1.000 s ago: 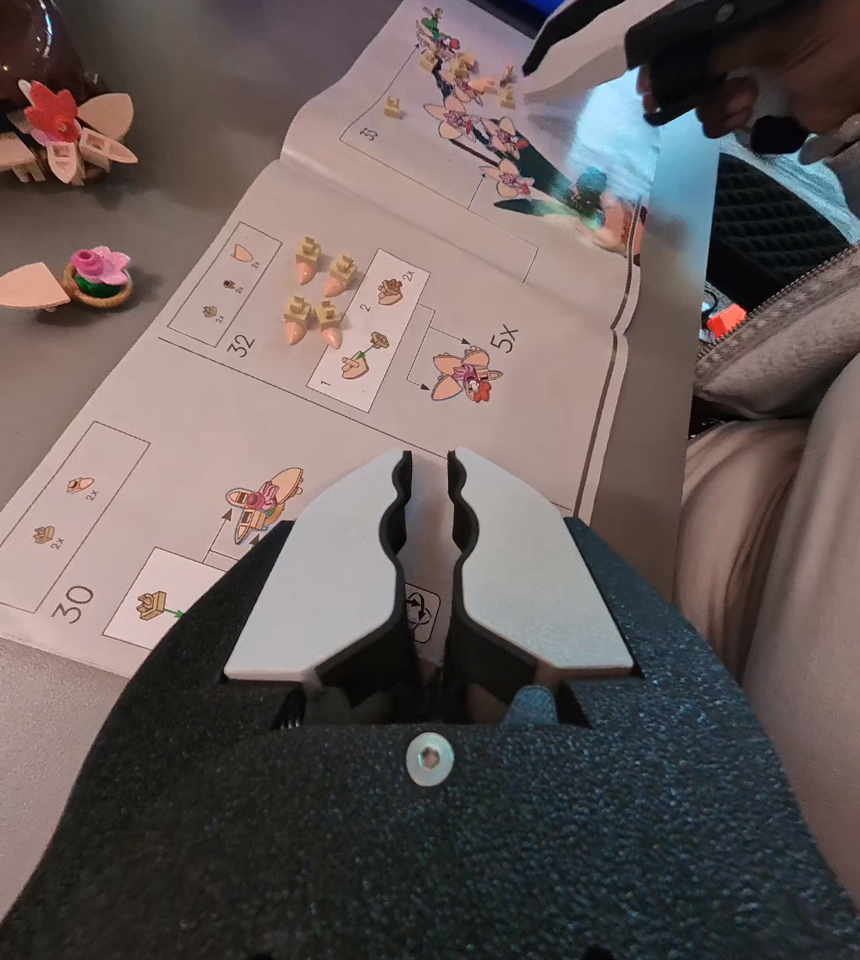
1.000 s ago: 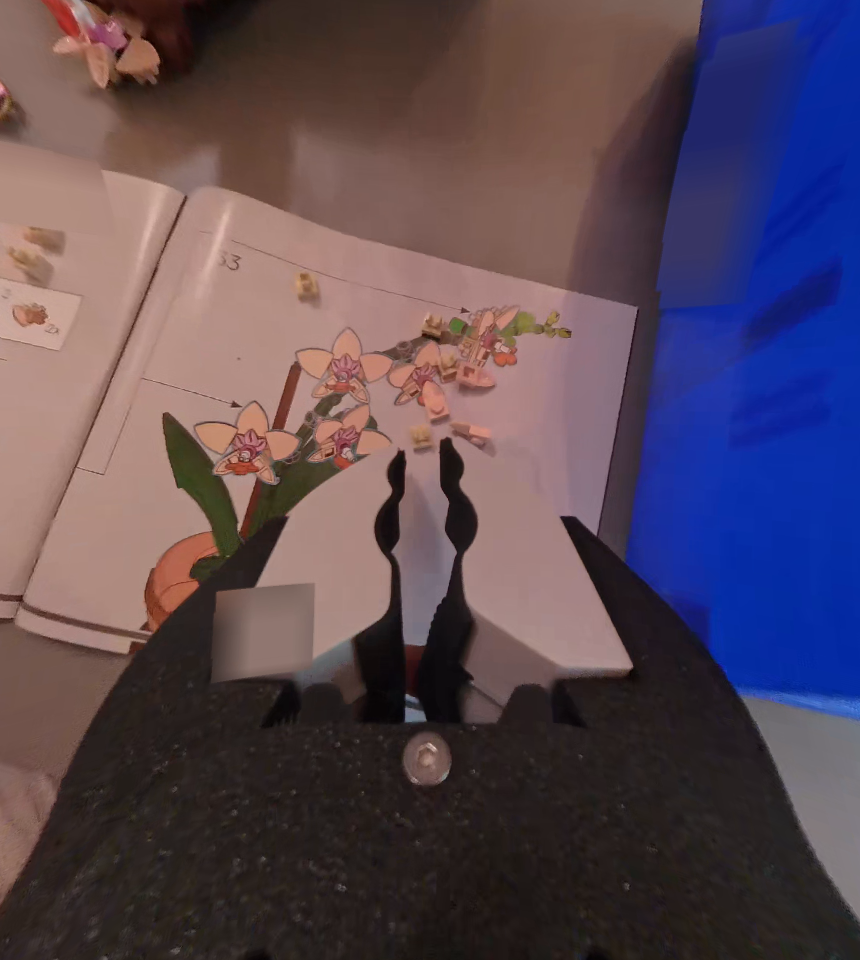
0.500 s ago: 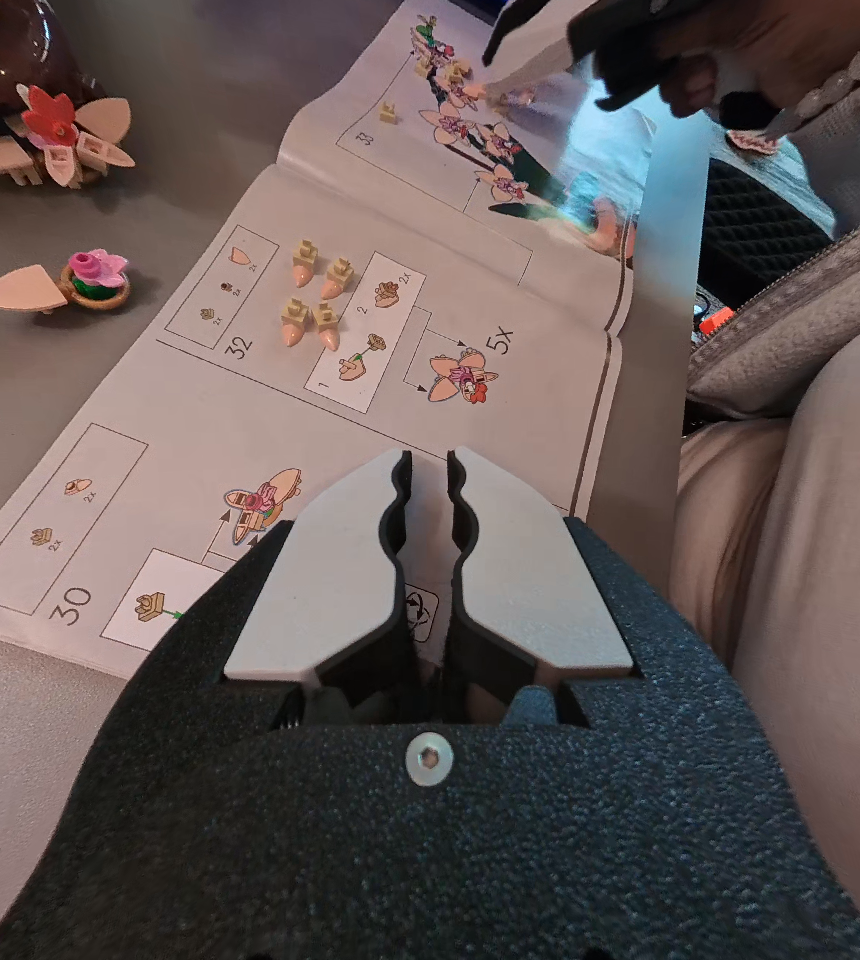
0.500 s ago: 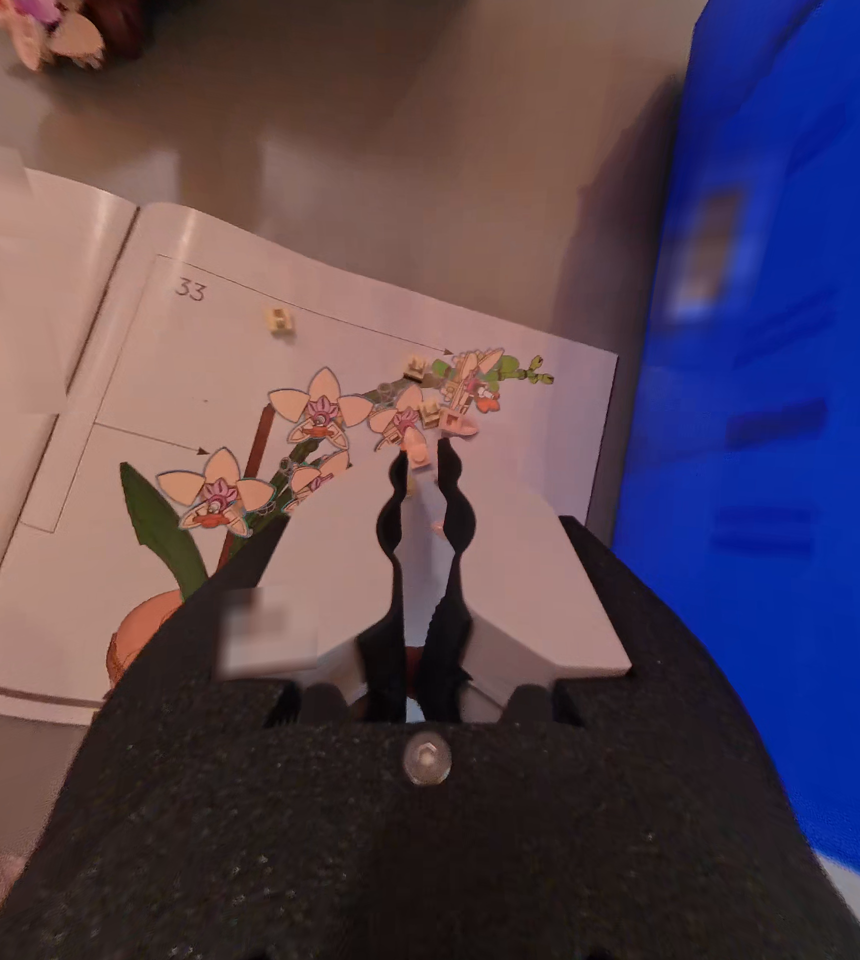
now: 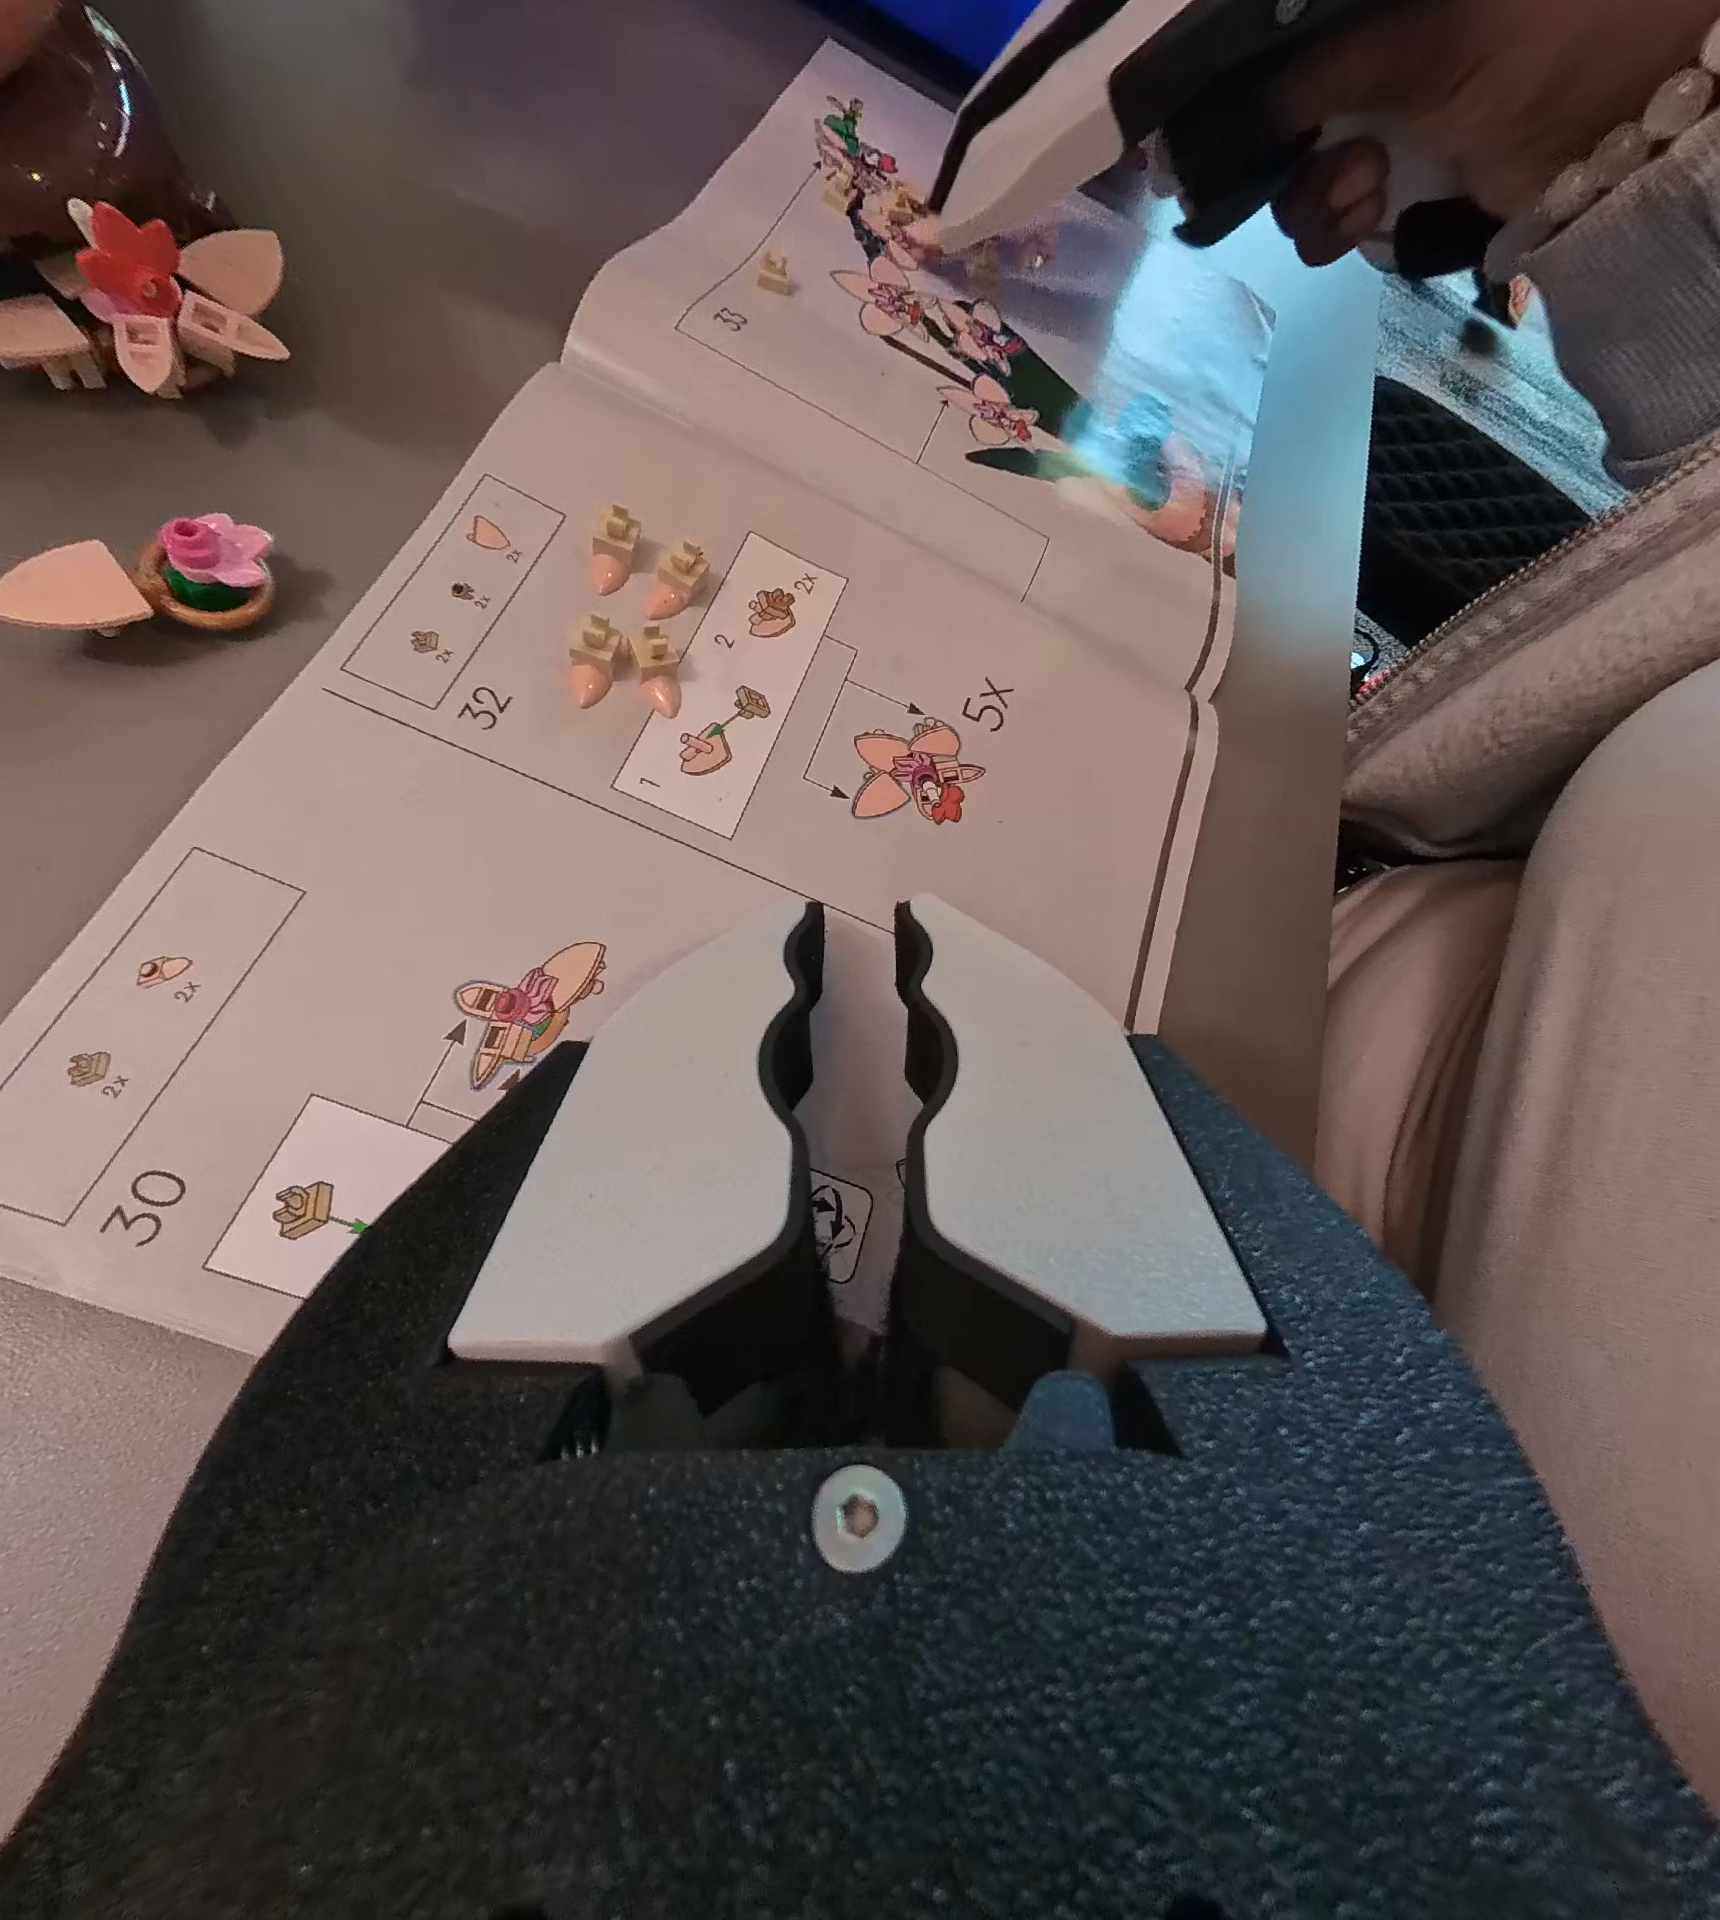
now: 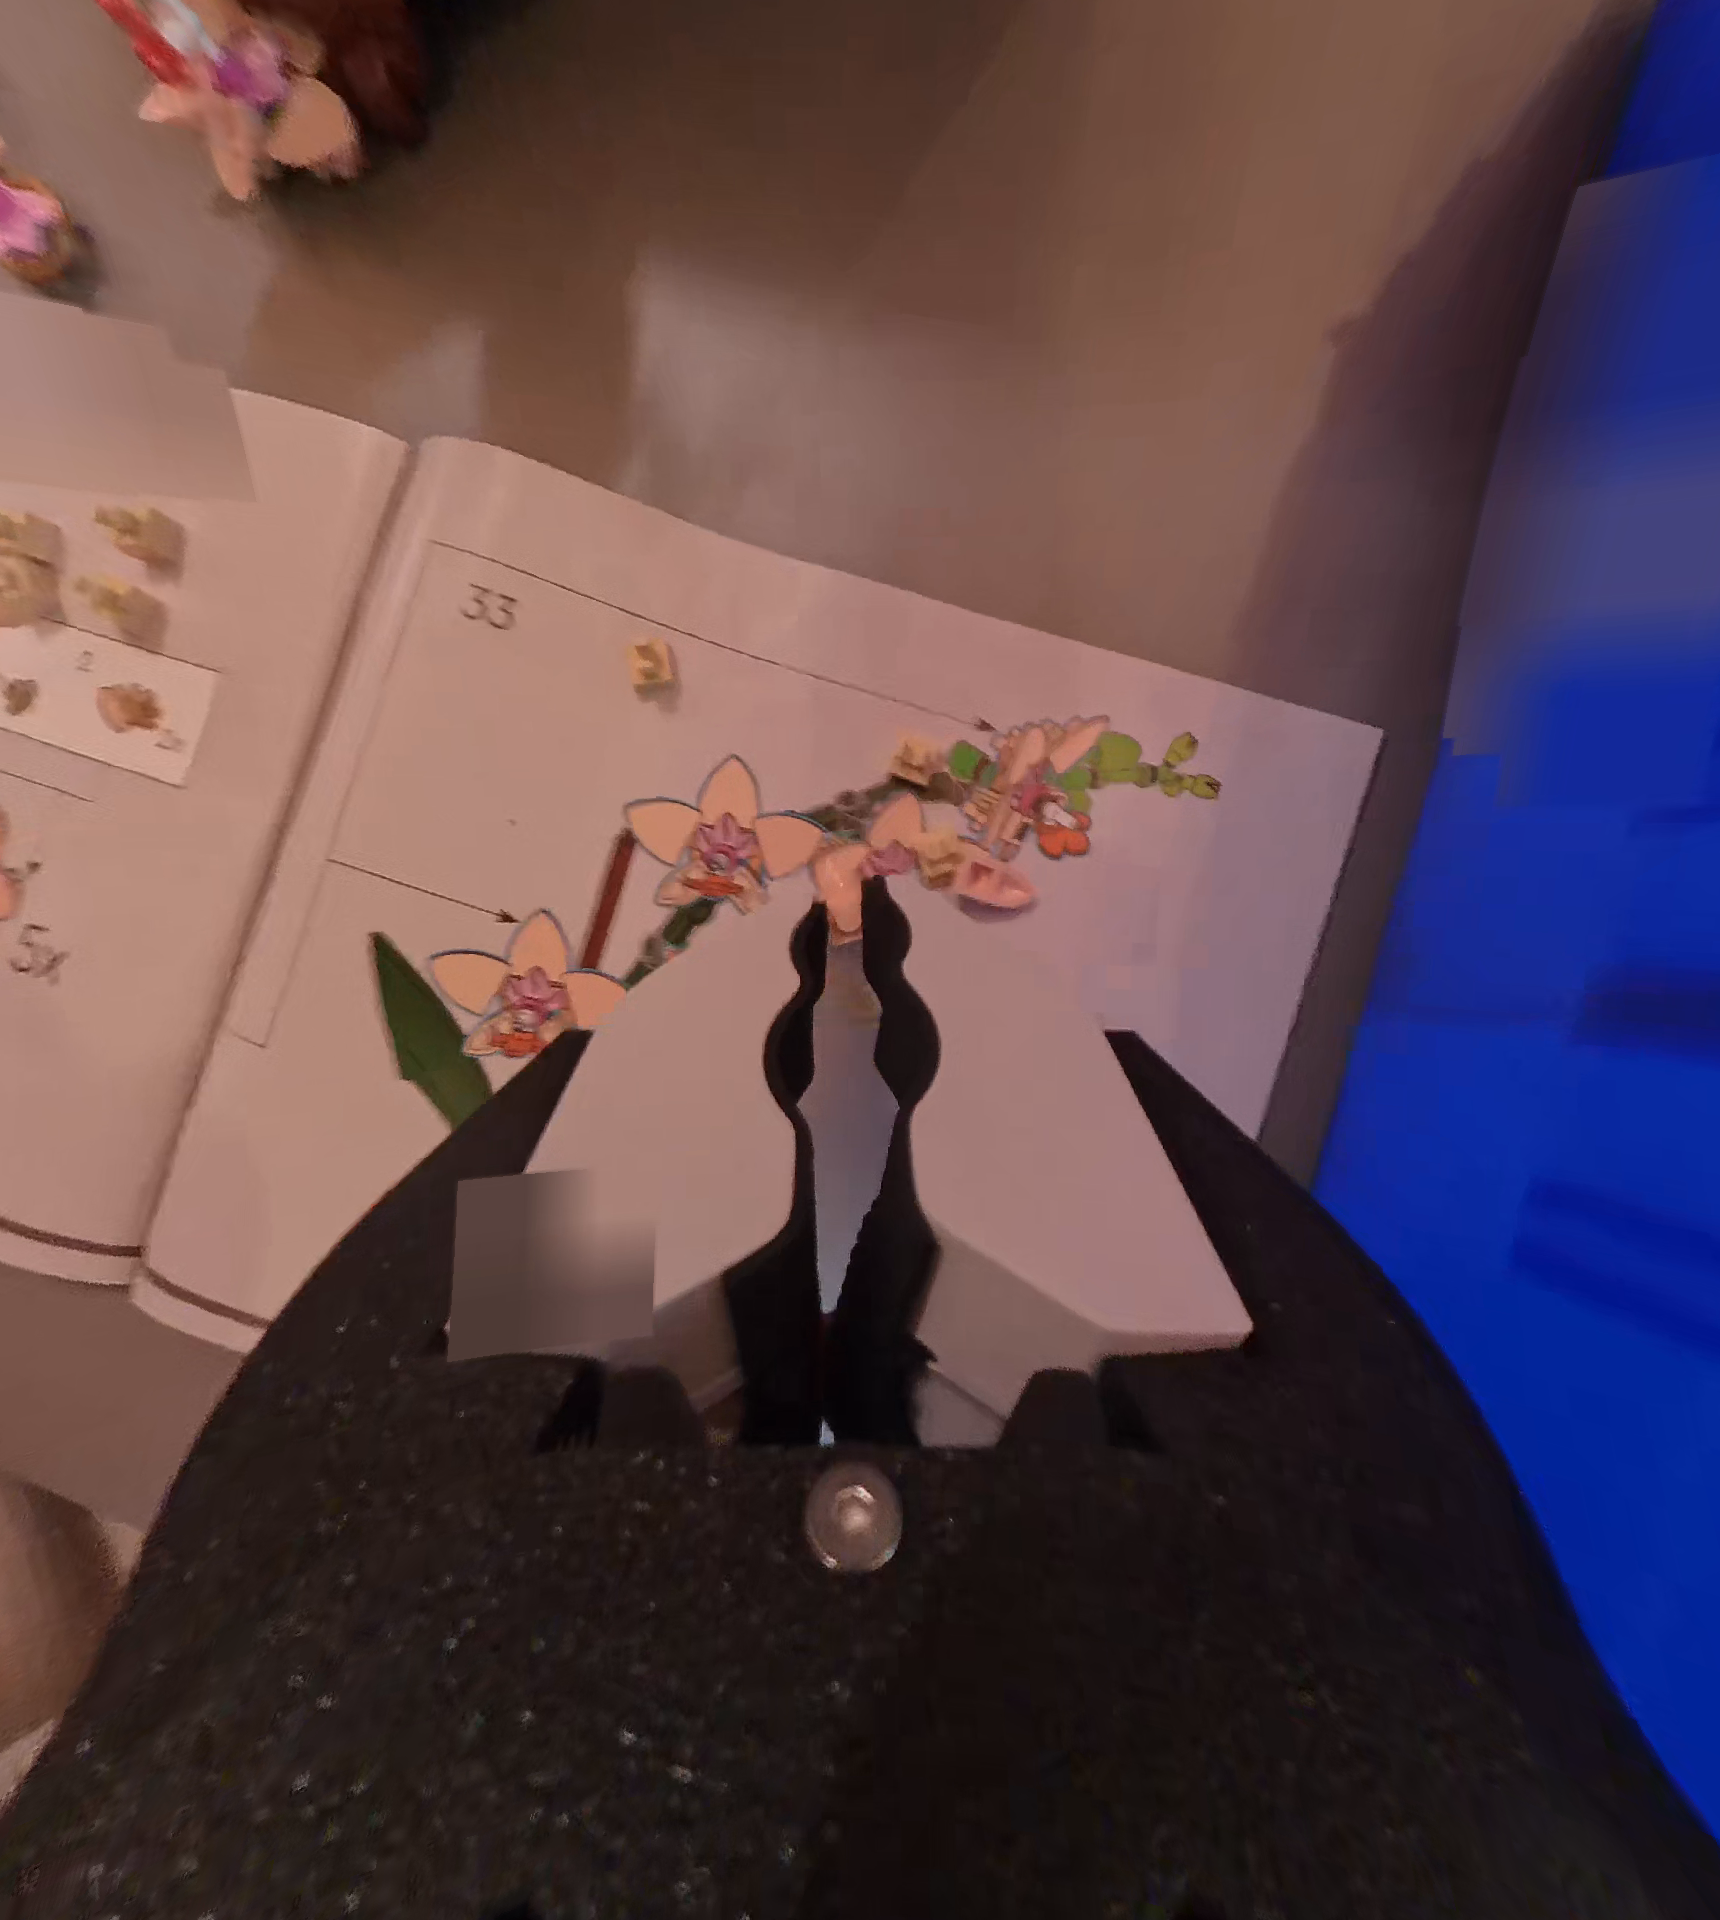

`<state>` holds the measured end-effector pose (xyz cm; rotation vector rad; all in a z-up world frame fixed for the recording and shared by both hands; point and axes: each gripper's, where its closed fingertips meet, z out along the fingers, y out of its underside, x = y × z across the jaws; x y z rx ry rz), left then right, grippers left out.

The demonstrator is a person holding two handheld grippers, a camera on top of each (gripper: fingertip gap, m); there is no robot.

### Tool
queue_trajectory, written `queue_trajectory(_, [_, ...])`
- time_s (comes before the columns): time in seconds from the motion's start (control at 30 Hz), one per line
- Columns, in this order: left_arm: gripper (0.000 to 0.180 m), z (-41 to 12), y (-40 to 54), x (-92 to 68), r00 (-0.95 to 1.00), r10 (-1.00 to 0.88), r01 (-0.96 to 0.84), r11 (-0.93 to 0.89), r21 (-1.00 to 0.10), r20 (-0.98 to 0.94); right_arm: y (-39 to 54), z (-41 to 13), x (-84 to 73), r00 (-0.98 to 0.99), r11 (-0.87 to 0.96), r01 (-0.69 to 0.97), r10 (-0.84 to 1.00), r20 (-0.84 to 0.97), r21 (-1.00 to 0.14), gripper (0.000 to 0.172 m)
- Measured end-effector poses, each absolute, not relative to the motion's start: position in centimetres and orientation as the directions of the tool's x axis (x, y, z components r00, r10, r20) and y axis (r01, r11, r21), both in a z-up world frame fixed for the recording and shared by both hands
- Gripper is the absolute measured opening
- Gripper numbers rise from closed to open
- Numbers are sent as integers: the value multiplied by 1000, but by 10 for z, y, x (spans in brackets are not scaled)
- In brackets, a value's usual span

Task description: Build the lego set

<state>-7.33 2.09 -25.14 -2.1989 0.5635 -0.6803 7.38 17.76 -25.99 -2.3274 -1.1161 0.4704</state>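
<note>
1. Right gripper [image 6: 840, 914]: fingers pinching a small peach petal piece [image 6: 838, 878], over the open booklet [image 6: 212, 935], by its printed orchid.
2. Left gripper [image 5: 858, 914]: fingers slightly apart, holding nothing, low over the booklet's near page.
3. Four peach-tipped pieces [image 5: 632, 608] grouped mid-booklet, handy.

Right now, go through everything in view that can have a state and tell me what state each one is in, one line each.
Left gripper: jaws slightly apart, holding nothing, over the booklet.
Right gripper: closed on a small pink petal piece.
Instruction booklet: open, lying flat on the table.
Four tan-and-pink pieces: loose, clustered on the left page.
Small tan brick: loose on the right page.
Pink flower in ring: assembled, on the table.
</note>
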Motion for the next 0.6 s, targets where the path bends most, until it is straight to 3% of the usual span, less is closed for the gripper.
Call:
queue_trajectory(0.1, [13,-251,21,-73,761,-578,-176,-621,-764,294,153,-240,43,459,-412,637,882,-108,-651,6])
queue_trajectory(0.2, [13,-252,21,-73,761,-579,-178,-620,-764,292,89,-230,-9,156,-230,675,973,-169,-701,6])
queue_trajectory(0.3, [13,-251,21,-74,762,-578,-174,-617,-768,292,53,-245,-35,-26,-15,743,998,-51,-669,6])
queue_trajectory(0.37, [13,-250,21,-74,761,-577,-167,-614,-771,295,53,-254,-43,-50,45,754,999,11,-656,6])
queue_trajectory(0.47, [13,-249,21,-75,761,-573,-156,-616,-772,304,52,-264,-41,-45,5,776,998,-47,-630,26])
queue_trajectory(0.6, [13,-250,21,-75,763,-573,-163,-617,-770,298,55,-264,-37,-32,-13,772,998,-59,-635,25])
